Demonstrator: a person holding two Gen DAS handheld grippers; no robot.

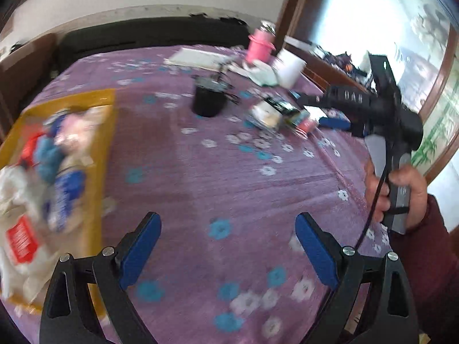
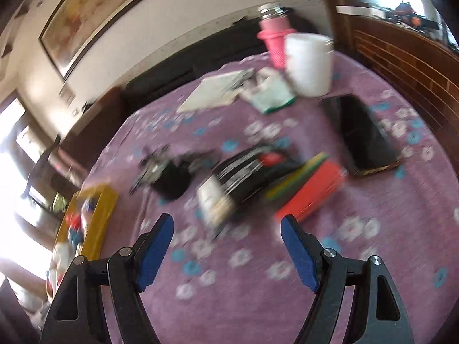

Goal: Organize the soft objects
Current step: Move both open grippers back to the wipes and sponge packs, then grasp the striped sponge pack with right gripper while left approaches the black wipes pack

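Both my tongs, left (image 1: 228, 253) and right (image 2: 228, 250), gape wide, holding nothing. Soft toys (image 1: 57, 154) piled in yellow tray (image 1: 99, 172) at desk's (image 1: 229, 177) left edge, blurred.

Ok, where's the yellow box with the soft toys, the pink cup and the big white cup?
Yellow cardboard box of soft toys (image 1: 107, 132): left wrist view, its right wall.
Pink plastic cup (image 2: 274, 43): right wrist view, its side.
Big white cup (image 2: 311, 66): right wrist view, middle of its side.
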